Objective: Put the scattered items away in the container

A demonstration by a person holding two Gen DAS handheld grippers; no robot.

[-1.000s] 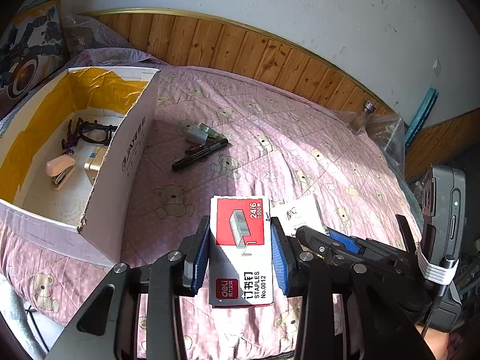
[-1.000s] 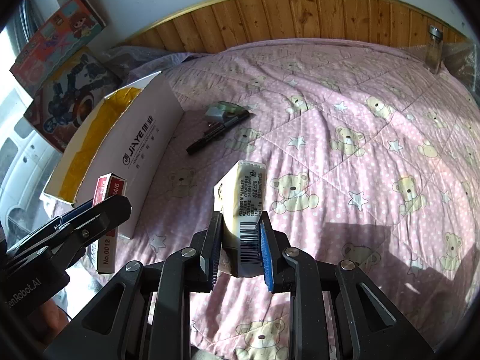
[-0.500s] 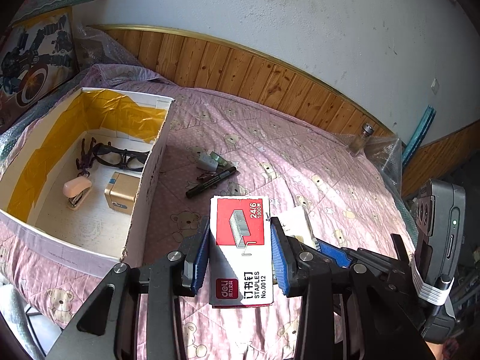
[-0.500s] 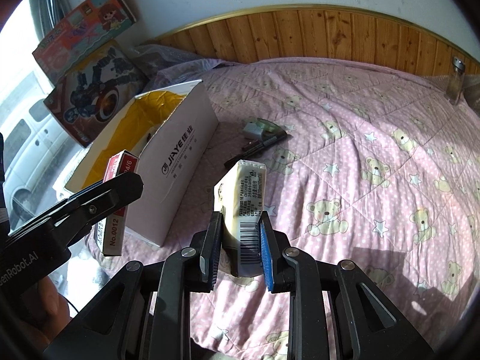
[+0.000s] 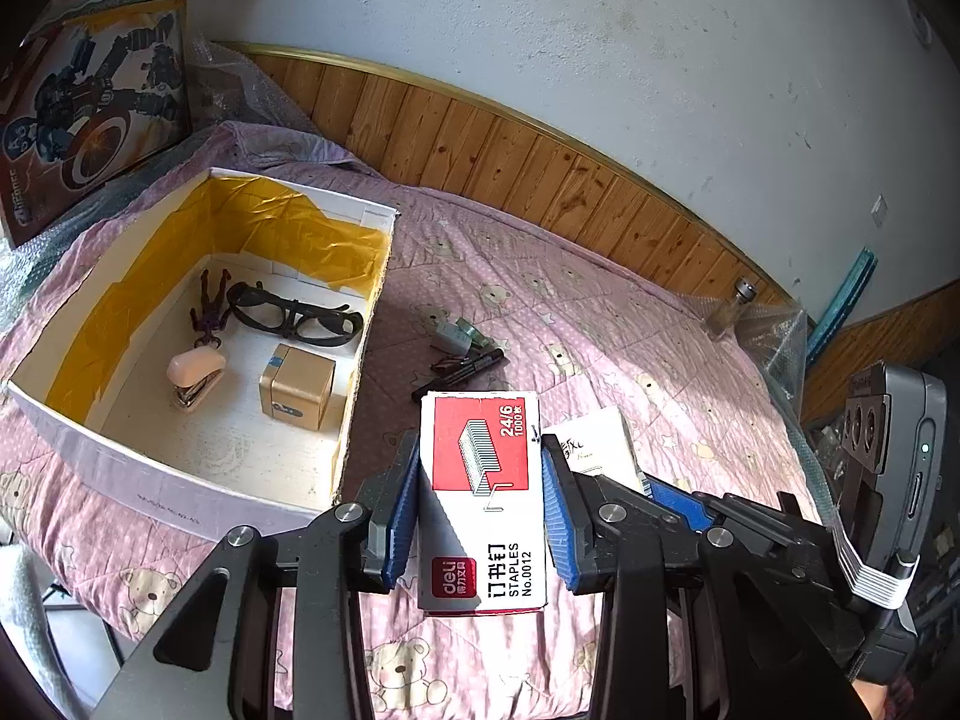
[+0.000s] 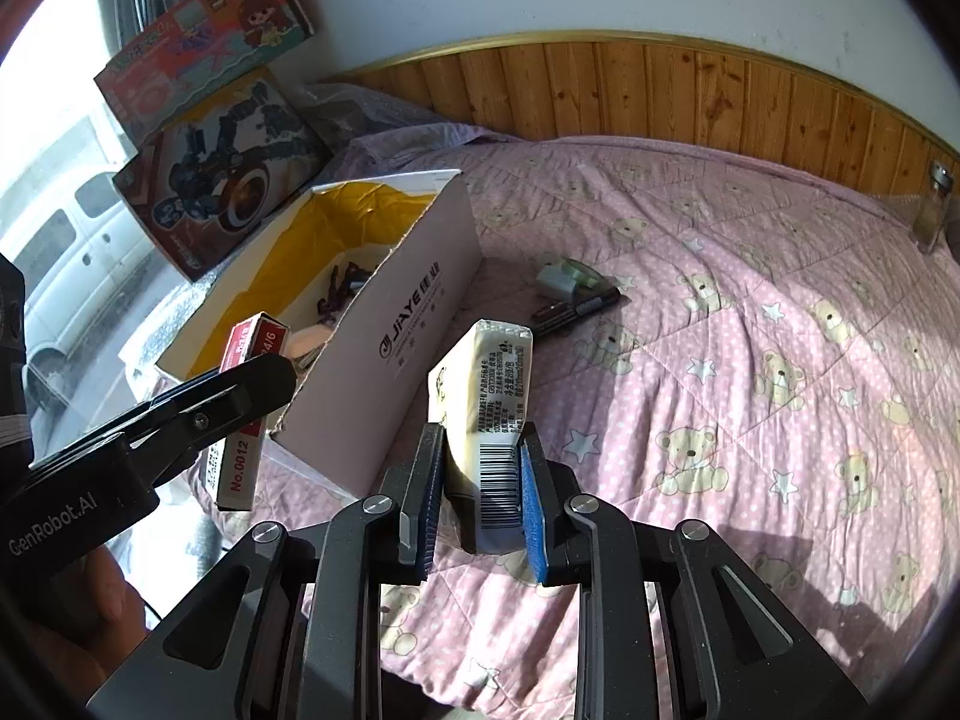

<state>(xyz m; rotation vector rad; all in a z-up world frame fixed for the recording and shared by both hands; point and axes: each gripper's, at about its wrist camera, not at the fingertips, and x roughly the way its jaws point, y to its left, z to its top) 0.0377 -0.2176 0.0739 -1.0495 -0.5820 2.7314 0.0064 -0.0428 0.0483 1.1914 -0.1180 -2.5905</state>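
- Red-and-white staples box (image 5: 483,504) sits clamped between the blue pads of the left gripper (image 5: 480,501), held in the air above the pink bear-print quilt (image 5: 660,372), just beside the near right corner of the white cardboard container (image 5: 360,396)
- Pale yellow packet with a barcode (image 6: 489,420) is pinched upright in the right gripper (image 6: 480,501), off the quilt and near the container's printed side wall (image 6: 414,330)
- Inside the yellow-taped container lie black goggles (image 5: 297,318), a small purple figure (image 5: 210,306), a pink stapler (image 5: 195,375) and a gold box (image 5: 297,387)
- On the quilt past the container a black marker (image 5: 462,369) rests touching a small grey-green item (image 5: 459,336); what that item is cannot be told
- A glass bottle (image 5: 732,306) stands near the wooden wall panel (image 5: 540,180)
- Two toy boxes (image 6: 222,180) lean against the wall behind the container
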